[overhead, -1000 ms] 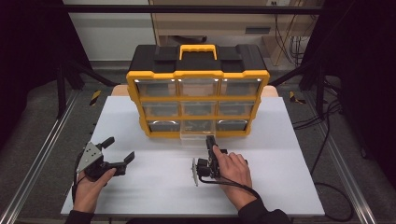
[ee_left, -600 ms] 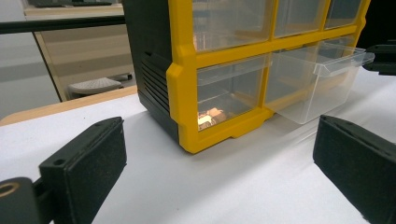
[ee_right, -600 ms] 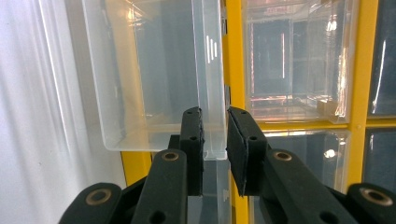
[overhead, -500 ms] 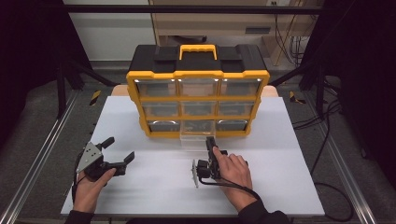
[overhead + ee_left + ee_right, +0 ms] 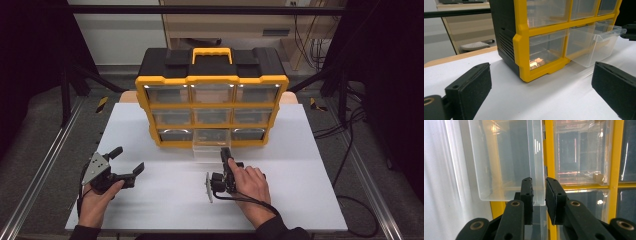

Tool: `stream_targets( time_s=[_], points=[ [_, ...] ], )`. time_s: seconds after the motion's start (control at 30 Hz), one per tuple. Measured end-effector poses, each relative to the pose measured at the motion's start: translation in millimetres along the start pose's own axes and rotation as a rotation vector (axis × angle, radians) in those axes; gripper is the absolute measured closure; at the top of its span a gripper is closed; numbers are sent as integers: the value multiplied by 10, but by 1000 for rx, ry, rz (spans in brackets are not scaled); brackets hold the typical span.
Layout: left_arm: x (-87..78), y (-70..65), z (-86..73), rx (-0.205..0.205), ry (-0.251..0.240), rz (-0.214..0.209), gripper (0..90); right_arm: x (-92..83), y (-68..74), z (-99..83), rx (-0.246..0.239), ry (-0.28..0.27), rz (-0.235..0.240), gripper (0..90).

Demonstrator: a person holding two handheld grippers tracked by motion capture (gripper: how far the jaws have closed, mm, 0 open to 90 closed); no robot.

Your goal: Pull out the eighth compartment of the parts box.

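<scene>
Drawer (image 5: 211, 145), the clear one in the bottom row's middle slot of the yellow organizer (image 5: 212, 80), stands partly pulled out toward you in the high view. Your right claw (image 5: 224, 152) sits at its front wall, rolled on its side, while your left claw (image 5: 127, 164) hangs well off to the left over the white table (image 5: 310, 165), jaws spread and holding nothing. The right one is plainly the nearer.

From the left claw's view, the drawer (image 5: 596, 42) lies ahead and to the right of your spread pads (image 5: 471, 87), sticking out of the organizer (image 5: 524, 45) front, its long axis running into the slot.

From the right claw's view, your jaws (image 5: 539, 190) are nearly together astride the drawer's front lip (image 5: 536, 157), with a narrow gap showing; I judge them gripping that wall lightly, not clamped hard. Any slide must run straight along the slot's axis.
</scene>
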State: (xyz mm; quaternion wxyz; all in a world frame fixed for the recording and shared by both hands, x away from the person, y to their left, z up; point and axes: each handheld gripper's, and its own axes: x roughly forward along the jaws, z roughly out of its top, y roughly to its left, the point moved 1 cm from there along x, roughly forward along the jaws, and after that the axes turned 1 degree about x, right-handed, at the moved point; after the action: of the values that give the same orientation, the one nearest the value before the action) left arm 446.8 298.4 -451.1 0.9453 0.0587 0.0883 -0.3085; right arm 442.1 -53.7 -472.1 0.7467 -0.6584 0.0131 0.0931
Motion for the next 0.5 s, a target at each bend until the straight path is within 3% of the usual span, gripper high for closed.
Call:
stream_targets(
  time_s=[0.5],
  points=[
    [-1, 1, 0, 1, 0, 1, 27, -44, 4, -5, -7, -10, 2, 768]
  ],
)
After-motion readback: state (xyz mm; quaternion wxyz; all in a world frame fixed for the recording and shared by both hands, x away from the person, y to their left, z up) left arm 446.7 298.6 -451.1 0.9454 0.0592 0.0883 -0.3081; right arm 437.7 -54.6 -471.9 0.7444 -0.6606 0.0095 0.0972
